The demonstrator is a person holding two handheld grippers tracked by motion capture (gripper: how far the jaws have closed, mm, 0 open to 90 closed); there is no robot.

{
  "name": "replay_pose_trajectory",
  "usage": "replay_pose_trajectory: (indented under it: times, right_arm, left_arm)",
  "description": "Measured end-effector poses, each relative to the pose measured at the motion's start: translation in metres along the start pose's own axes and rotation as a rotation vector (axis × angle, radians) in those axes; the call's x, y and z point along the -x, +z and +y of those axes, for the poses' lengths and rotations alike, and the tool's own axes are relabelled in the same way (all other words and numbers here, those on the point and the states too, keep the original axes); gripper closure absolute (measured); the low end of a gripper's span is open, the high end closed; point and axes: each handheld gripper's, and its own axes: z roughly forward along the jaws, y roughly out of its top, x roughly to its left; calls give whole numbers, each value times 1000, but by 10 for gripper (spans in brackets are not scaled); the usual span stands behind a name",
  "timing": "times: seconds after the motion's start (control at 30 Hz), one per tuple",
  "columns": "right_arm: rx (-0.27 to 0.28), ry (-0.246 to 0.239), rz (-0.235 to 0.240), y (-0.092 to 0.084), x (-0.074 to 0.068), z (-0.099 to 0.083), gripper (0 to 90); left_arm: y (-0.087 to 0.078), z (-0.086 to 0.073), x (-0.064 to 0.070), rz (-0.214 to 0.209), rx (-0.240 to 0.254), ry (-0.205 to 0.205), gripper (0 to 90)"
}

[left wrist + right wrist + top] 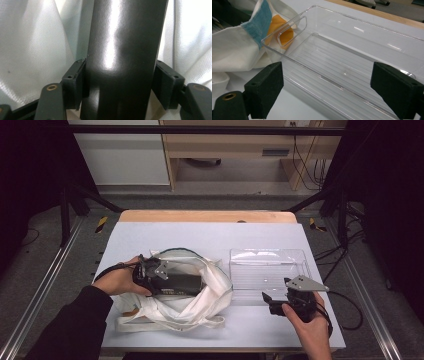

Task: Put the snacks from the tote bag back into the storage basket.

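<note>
A white cloth tote bag lies open on the left half of the table. Inside it rests a dark glossy bottle on its side. My left gripper reaches into the bag from the left, and in the left gripper view its pads press against both sides of the bottle, with white cloth behind. Near the front right my right gripper stands open with nothing between its jaws. It faces a clear plastic tray, whose near rim lies just beyond the pads.
The clear tray sits right of the bag, touching its cloth. The bag's teal-edged hem and an orange patch lie against the tray's handle end. A wooden table edge runs along the back. Cables trail from both grippers.
</note>
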Motion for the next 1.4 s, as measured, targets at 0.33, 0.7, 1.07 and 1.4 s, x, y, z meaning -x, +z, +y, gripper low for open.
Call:
replay_pose_trajectory:
  times: [0.33, 0.7, 1.07, 1.4]
  right_arm:
    - [-1, 5, 2, -1, 0, 0, 115]
    - [6, -2, 4, -2, 1, 2, 111]
    - [9, 0, 6, -3, 0, 2, 111]
    - [5, -73, 39, -4, -11, 18, 83]
  left_arm:
    - [-8, 0, 4, 12, 4, 42, 422]
    - [-22, -2, 9, 41, 43, 52, 430]
    - [-45, 1, 11, 66, 107, 45, 431]
    - [-75, 14, 13, 97, 137, 51, 431]
